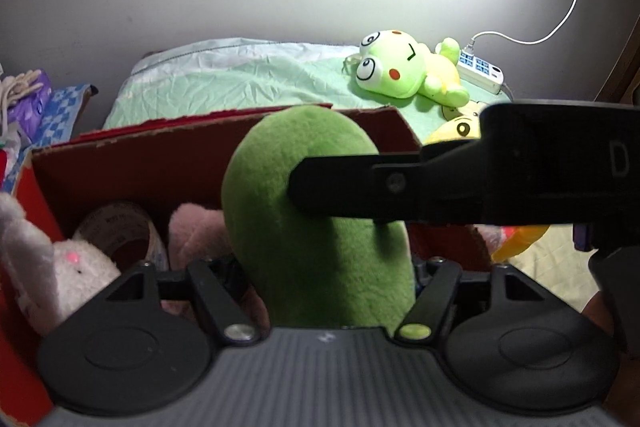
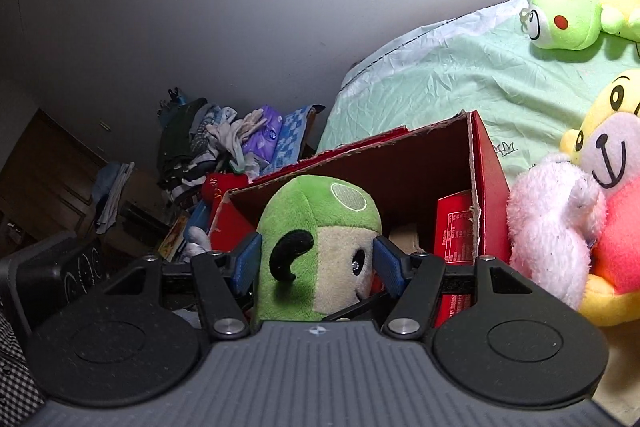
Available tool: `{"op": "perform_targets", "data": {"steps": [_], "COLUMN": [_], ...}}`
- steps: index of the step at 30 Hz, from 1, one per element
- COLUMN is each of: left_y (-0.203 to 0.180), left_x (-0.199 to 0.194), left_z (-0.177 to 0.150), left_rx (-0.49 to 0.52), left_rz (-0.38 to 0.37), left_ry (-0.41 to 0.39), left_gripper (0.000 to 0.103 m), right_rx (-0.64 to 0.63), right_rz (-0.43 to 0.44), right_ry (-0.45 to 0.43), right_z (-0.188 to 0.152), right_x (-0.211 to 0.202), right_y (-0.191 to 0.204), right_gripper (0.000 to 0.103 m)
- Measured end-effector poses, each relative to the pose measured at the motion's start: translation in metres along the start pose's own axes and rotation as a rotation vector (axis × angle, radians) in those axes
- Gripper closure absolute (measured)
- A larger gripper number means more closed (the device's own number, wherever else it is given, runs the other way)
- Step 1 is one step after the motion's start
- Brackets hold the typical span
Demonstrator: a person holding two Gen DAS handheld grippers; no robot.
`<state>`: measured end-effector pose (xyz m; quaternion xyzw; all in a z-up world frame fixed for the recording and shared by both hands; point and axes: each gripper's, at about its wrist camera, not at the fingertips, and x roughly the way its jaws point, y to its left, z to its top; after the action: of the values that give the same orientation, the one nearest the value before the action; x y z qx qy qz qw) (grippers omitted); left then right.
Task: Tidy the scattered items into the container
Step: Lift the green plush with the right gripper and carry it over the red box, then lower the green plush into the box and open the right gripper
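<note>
The soft green plush doll with a cream face (image 2: 316,251) hangs over the open red cardboard box (image 2: 486,187), which stands against the mint-green bedsheet (image 2: 440,75). The right gripper (image 2: 316,263) grips it, the blue pads (image 2: 246,263) pressed into both sides of its head. In the left wrist view the doll's green back fills the space between the left gripper's (image 1: 320,275) fingers, but those fingertips are hidden behind the plush, so whether the left jaws are closed on it cannot be told.

The step in hand looks like lowering the doll into the box. To do it well, keep it inside the box walls, aim for the gap beside the white plush rabbit (image 1: 60,267) and the roll of tape (image 1: 120,231), and let go only once its base rests.

The doll's long axis stands nearly upright, crown up, leaning a little towards the box's far wall; its face is turned to the right gripper, its back to the left.
</note>
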<state>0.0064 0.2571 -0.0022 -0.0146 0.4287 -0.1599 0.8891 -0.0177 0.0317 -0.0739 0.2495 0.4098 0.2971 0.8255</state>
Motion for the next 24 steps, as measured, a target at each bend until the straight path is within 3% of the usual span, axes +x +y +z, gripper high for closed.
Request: {"op": "perform_targets", "data": {"steps": [8,19,24], "left_y": [0.005,0.013,0.014], "left_x": [0.017,0.009,0.01], "left_z": [-0.001,-0.008,-0.009], "left_rx": [-0.024,-0.025,-0.033], "left_rz": [-0.067,-0.084,-0.098], "left_ry": [0.106,0.131,0.136], "left_gripper": [0.037,0.039,0.039], "right_rx": [-0.172,-0.182,-0.194], "right_rz": [-0.226,-0.326,-0.37], "right_ry": [0.023,0.139,0.137], "right_z": [-0.008,-0.006,-0.004], "right_x": [0.022,0.04,0.049], "right_y": [0.022,0.038,0.039], "right_gripper": [0.04,0.035,0.032]}}
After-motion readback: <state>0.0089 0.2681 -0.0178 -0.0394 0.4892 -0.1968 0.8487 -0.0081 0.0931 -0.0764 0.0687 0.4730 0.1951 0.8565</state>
